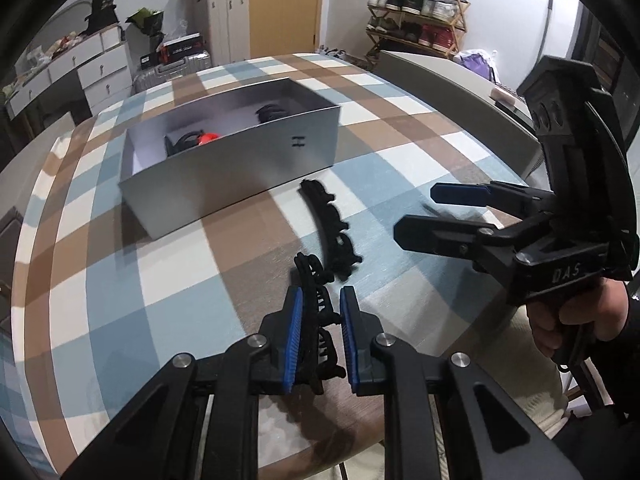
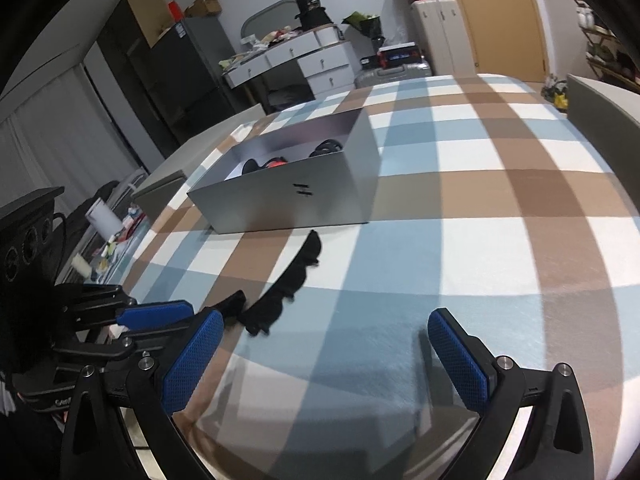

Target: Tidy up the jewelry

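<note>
Around you, a checked tablecloth (image 1: 168, 280) in blue, brown and white covers the table. Behind it you see a white dresser (image 2: 316, 60) with drawers, a silver suitcase (image 1: 176, 66), a wooden door (image 2: 504, 16) and a shoe rack (image 1: 420, 16) full of sneakers.

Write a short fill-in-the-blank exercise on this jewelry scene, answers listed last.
1. The left tool is shut on a ____ hair clip.
2. The second black hair clip lies on the ____ tablecloth.
3. The right tool holds ____.
4. The grey box stands with its top ____.

Answers: black; checked; nothing; open
</note>
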A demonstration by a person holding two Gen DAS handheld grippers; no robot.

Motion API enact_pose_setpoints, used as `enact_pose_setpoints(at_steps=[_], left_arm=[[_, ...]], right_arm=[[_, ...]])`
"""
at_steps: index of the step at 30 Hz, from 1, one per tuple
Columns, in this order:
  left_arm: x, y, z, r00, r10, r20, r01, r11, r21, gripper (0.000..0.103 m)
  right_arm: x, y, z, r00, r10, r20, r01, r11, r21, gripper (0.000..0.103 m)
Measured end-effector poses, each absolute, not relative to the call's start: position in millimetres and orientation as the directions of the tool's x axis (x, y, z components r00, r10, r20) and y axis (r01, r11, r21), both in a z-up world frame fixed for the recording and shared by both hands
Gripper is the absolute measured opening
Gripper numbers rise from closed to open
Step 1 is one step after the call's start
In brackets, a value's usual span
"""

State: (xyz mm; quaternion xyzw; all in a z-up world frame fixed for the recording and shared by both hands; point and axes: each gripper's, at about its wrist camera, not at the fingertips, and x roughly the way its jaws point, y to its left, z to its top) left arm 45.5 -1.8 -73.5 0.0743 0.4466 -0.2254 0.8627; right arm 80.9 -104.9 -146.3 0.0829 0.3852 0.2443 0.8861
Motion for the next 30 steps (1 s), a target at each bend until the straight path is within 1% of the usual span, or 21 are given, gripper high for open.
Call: enact_pose_setpoints(at_steps=[6, 8, 11, 13, 17, 18, 19, 23, 24, 25, 26, 27, 28, 29, 30], left_arm=[[46, 15, -76, 0.518, -0.32, -0.793, 0.42, 0.903, -0.091, 0.014], [47, 20, -75, 0.529, -0.312, -0.789, 0.405, 0.91, -0.089, 0.014], [48, 29, -73, 0.546, -0.305, -0.78, 0.382, 0.919, -0.092, 0.014], [48, 34, -72, 0.554, -0.301, -0.776, 0.37, 0.924, -0.094, 0.014], [50, 46, -72, 0.562, -0.296, -0.772, 0.334, 0.935, -0.115, 0.014], [51, 49, -73, 0.564, -0.298, -0.77, 0.327, 0.937, -0.123, 0.014], [51, 52, -73, 0.566, -0.297, -0.769, 0.321, 0.939, -0.127, 0.014], [52, 60, -71, 0.575, -0.291, -0.764, 0.3, 0.945, -0.134, 0.014], [52, 61, -70, 0.578, -0.289, -0.763, 0.298, 0.945, -0.133, 0.014], [51, 62, -70, 0.579, -0.289, -0.762, 0.297, 0.946, -0.133, 0.014], [51, 63, -69, 0.581, -0.288, -0.761, 0.295, 0.946, -0.133, 0.014], [51, 64, -68, 0.584, -0.287, -0.759, 0.293, 0.947, -0.133, 0.014], [51, 65, -67, 0.586, -0.288, -0.757, 0.292, 0.947, -0.134, 0.014], [50, 66, -66, 0.589, -0.287, -0.755, 0.289, 0.948, -0.134, 0.014], [50, 66, -65, 0.591, -0.286, -0.754, 0.288, 0.948, -0.134, 0.014]], right_arm=[[93, -75, -145, 0.567, 0.49, -0.662, -0.421, 0.863, 0.278, 0.103], [97, -66, -145, 0.566, 0.48, -0.67, -0.431, 0.865, 0.256, 0.101], [105, -54, -147, 0.554, 0.457, -0.696, -0.433, 0.872, 0.228, 0.093], [109, -48, -148, 0.543, 0.45, -0.709, -0.437, 0.873, 0.219, 0.084], [109, -38, -149, 0.554, 0.434, -0.711, -0.455, 0.872, 0.178, 0.083], [109, -36, -150, 0.556, 0.424, -0.715, -0.457, 0.874, 0.164, 0.078], [109, -34, -151, 0.553, 0.421, -0.719, -0.46, 0.874, 0.157, 0.07], [106, -26, -154, 0.563, 0.379, -0.734, -0.465, 0.88, 0.097, 0.059], [104, -23, -154, 0.579, 0.357, -0.733, -0.467, 0.882, 0.061, 0.048], [103, -21, -155, 0.587, 0.34, -0.734, -0.469, 0.883, 0.034, 0.041], [102, -19, -156, 0.602, 0.316, -0.733, -0.466, 0.885, -0.001, 0.038], [101, -18, -156, 0.61, 0.303, -0.732, -0.465, 0.885, -0.022, 0.031], [100, -18, -156, 0.613, 0.303, -0.729, -0.469, 0.883, -0.026, 0.019], [99, -18, -156, 0.614, 0.307, -0.727, -0.47, 0.882, -0.025, 0.017], [98, -19, -156, 0.615, 0.311, -0.725, -0.47, 0.883, -0.02, 0.017]])
